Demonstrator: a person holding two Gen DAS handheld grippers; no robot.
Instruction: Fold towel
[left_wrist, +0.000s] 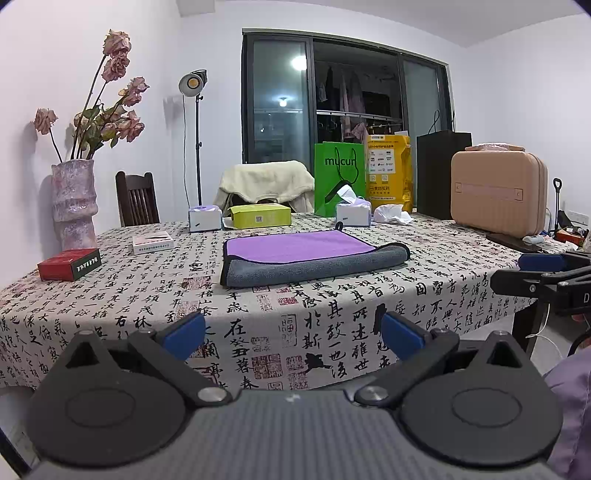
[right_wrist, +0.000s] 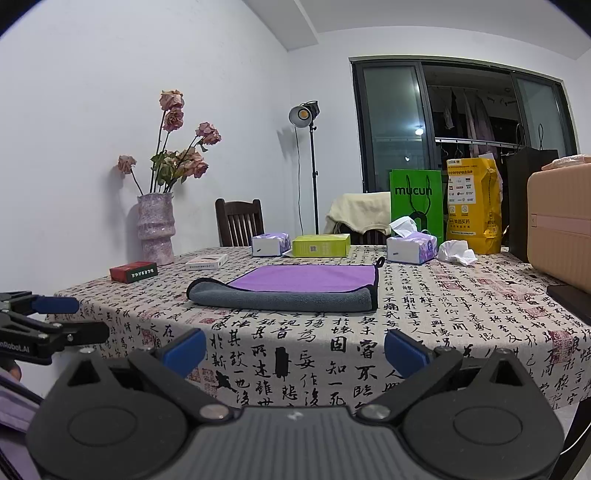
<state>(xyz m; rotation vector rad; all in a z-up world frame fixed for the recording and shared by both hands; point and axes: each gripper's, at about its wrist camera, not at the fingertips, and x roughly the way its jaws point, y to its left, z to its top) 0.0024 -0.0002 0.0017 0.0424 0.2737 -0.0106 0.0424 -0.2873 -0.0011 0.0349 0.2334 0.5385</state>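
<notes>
A purple and grey towel (left_wrist: 306, 256) lies on the table, its near grey edge rolled over the purple face; it also shows in the right wrist view (right_wrist: 295, 286). My left gripper (left_wrist: 293, 332) is open and empty, held back from the table's near edge, well short of the towel. My right gripper (right_wrist: 295, 349) is open and empty, also near the table's front edge. The right gripper shows at the right edge of the left wrist view (left_wrist: 532, 273); the left gripper shows at the left edge of the right wrist view (right_wrist: 51, 321).
The table (left_wrist: 406, 295) has a calligraphy-print cloth. On it: a red box (left_wrist: 68, 264), a white box (left_wrist: 153, 242), a vase of dried roses (left_wrist: 74, 203), tissue packs (left_wrist: 352, 214), a green box (left_wrist: 260, 216), paper bags (left_wrist: 338, 177) and a tan case (left_wrist: 498, 192). Chairs stand behind.
</notes>
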